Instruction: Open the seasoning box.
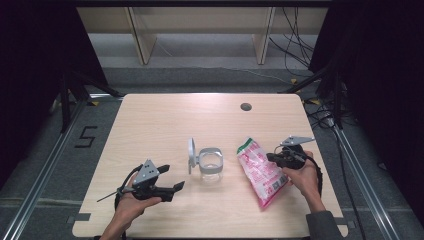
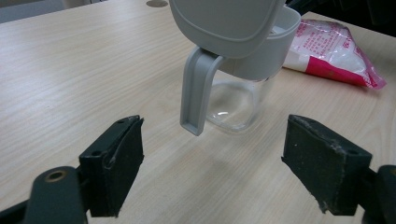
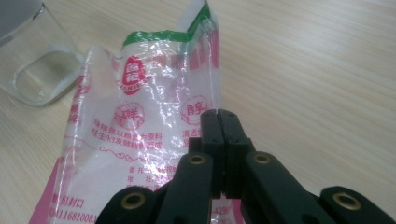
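A pink and white plastic bag (image 1: 260, 175) with a green top lies right of the table's middle, also seen in the left gripper view (image 2: 327, 51). My right gripper (image 1: 271, 157) is at its right upper edge. In the right gripper view the jaws (image 3: 218, 114) are shut together on the edge of the bag's clear film (image 3: 140, 121). A clear jar (image 1: 211, 169) with a grey rim and handle stands mid-table, its grey lid (image 1: 191, 155) swung up on the left. My left gripper (image 1: 172, 176) is open near the front left and points at the jar (image 2: 243, 93), a short way off.
A round grey cable hole (image 1: 245, 106) sits near the table's far edge. The wooden table (image 1: 150, 120) is bare on the left and at the back. Cables (image 1: 325, 120) lie on the floor beyond the right edge, and shelf legs stand behind.
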A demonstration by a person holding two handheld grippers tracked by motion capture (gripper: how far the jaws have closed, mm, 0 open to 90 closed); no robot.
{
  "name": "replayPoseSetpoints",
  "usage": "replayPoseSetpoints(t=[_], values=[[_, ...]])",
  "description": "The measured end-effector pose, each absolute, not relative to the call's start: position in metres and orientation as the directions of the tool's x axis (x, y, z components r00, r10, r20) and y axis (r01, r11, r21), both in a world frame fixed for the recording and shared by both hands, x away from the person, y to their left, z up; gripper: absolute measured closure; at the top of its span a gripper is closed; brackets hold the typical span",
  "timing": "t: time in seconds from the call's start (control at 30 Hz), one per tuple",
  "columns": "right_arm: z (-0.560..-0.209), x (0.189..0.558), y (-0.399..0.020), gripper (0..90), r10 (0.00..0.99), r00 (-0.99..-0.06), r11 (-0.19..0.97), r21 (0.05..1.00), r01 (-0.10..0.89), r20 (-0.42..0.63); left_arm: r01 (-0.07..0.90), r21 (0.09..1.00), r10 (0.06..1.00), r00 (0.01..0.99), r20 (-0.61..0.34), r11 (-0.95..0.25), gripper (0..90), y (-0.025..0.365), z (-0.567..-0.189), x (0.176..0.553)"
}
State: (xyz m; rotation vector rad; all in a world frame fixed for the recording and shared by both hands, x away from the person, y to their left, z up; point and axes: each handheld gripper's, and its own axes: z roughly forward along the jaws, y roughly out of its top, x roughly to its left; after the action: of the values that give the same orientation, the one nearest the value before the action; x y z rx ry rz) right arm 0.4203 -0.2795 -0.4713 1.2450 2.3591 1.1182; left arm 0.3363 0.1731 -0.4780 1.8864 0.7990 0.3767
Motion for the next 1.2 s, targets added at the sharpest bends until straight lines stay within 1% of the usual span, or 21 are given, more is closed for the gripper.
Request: replayPoseSetpoints(t=[0.03, 0.2, 0.3, 0.37, 0.4, 0.47, 0.5, 0.63, 0.67, 0.7, 0.87, 0.9, 0.93, 0.97, 1.0, 1.03, 1.07, 1.1, 1.13, 1.17, 1.2], values=[[-0.472, 0.419, -0.285, 90.0, 0.787, -0.61, 0.358, 0.738, 0.571, 0.09, 0.364, 0.892, 0.68, 0.728, -0.091, -0.27, 19.4, 0.173, -0.478, 0.336], [-0.471, 0.405, -0.298, 90.0, 0.809, -0.578, 0.32, 0.743, 0.587, 0.108, 0.363, 0.892, 0.683, 0.725, -0.089, -0.269, 19.4, 0.173, -0.478, 0.335], [-0.472, 0.4, -0.303, 90.0, 0.81, -0.577, 0.317, 0.752, 0.578, 0.102, 0.36, 0.891, 0.68, 0.728, -0.084, -0.276, 19.4, 0.174, -0.478, 0.336], [-0.47, 0.387, -0.307, 90.0, 0.837, -0.529, 0.267, 0.735, 0.623, 0.144, 0.353, 0.892, 0.677, 0.732, -0.076, -0.282, 19.4, 0.174, -0.478, 0.335], [-0.471, 0.386, -0.311, 90.0, 0.83, -0.547, 0.292, 0.75, 0.594, 0.11, 0.352, 0.893, 0.678, 0.731, -0.074, -0.282, 19.4, 0.174, -0.477, 0.335], [-0.472, 0.378, -0.315, 90.0, 0.838, -0.534, 0.278, 0.752, 0.598, 0.115, 0.353, 0.891, 0.677, 0.732, -0.074, -0.284, 19.4, 0.174, -0.478, 0.336], [-0.471, 0.374, -0.314, 90.0, 0.847, -0.511, 0.248, 0.739, 0.626, 0.149, 0.353, 0.891, 0.679, 0.731, -0.071, -0.287, 19.3, 0.174, -0.477, 0.335], [-0.472, 0.366, -0.321, 90.0, 0.844, -0.52, 0.256, 0.757, 0.601, 0.128, 0.365, 0.892, 0.687, 0.721, -0.089, -0.267, 19.4, 0.174, -0.478, 0.334], [-0.471, 0.361, -0.321, 90.0, 0.852, -0.5, 0.232, 0.741, 0.63, 0.158, 0.368, 0.891, 0.689, 0.719, -0.09, -0.268, 19.3, 0.174, -0.478, 0.334], [-0.473, 0.361, -0.324, 90.0, 0.846, -0.516, 0.247, 0.759, 0.603, 0.135, 0.367, 0.891, 0.69, 0.718, -0.09, -0.266, 19.3, 0.174, -0.478, 0.333], [-0.472, 0.348, -0.328, 90.0, 0.862, -0.479, 0.207, 0.75, 0.628, 0.163, 0.369, 0.89, 0.691, 0.717, -0.089, -0.269, 19.3, 0.174, -0.478, 0.333], [-0.473, 0.348, -0.33, 90.0, 0.856, -0.499, 0.236, 0.758, 0.608, 0.134, 0.371, 0.891, 0.691, 0.717, -0.094, -0.263, 19.3, 0.174, -0.478, 0.333], [-0.474, 0.348, -0.331, 90.0, 0.859, -0.496, 0.237, 0.764, 0.601, 0.124, 0.364, 0.891, 0.686, 0.723, -0.087, -0.271, 19.3, 0.174, -0.478, 0.333], [-0.475, 0.347, -0.331, 90.0, 0.866, -0.483, 0.227, 0.758, 0.611, 0.131, 0.355, 0.892, 0.68, 0.729, -0.077, -0.279, 19.3, 0.175, -0.478, 0.334], [-0.476, 0.347, -0.331, 89.2, 0.874, -0.466, 0.211, 0.757, 0.619, 0.137, 0.369, 0.889, 0.687, 0.721, -0.089, -0.271, 19.3, 0.174, -0.478, 0.334], [-0.475, 0.346, -0.33, 84.2, 0.878, -0.443, 0.176, 0.741, 0.648, 0.18, 0.37, 0.889, 0.686, 0.722, -0.091, -0.271, 19.3, 0.174, -0.479, 0.334], [-0.477, 0.349, -0.334, 79.8, 0.874, -0.459, 0.193, 0.754, 0.628, 0.159, 0.367, 0.889, 0.685, 0.724, -0.087, -0.275, 19.3, 0.174, -0.48, 0.334], [-0.477, 0.35, -0.334, 73.3, 0.881, -0.447, 0.181, 0.76, 0.624, 0.157, 0.368, 0.891, 0.684, 0.724, -0.093, -0.268, 19.3, 0.173, -0.48, 0.334], [-0.478, 0.35, -0.334, 64.3, 0.887, -0.435, 0.172, 0.762, 0.624, 0.156, 0.36, 0.889, 0.682, 0.727, -0.077, -0.283, 19.3, 0.174, -0.48, 0.334], [-0.478, 0.353, -0.335, 56.9, 0.892, -0.418, 0.15, 0.759, 0.634, 0.173, 0.364, 0.889, 0.683, 0.726, -0.083, -0.279, 19.3, 0.173, -0.48, 0.335], [-0.48, 0.355, -0.336, 52.4, 0.898, -0.401, 0.134, 0.757, 0.64, 0.18, 0.367, 0.887, 0.682, 0.726, -0.086, -0.279, 19.3, 0.173, -0.481, 0.335]])
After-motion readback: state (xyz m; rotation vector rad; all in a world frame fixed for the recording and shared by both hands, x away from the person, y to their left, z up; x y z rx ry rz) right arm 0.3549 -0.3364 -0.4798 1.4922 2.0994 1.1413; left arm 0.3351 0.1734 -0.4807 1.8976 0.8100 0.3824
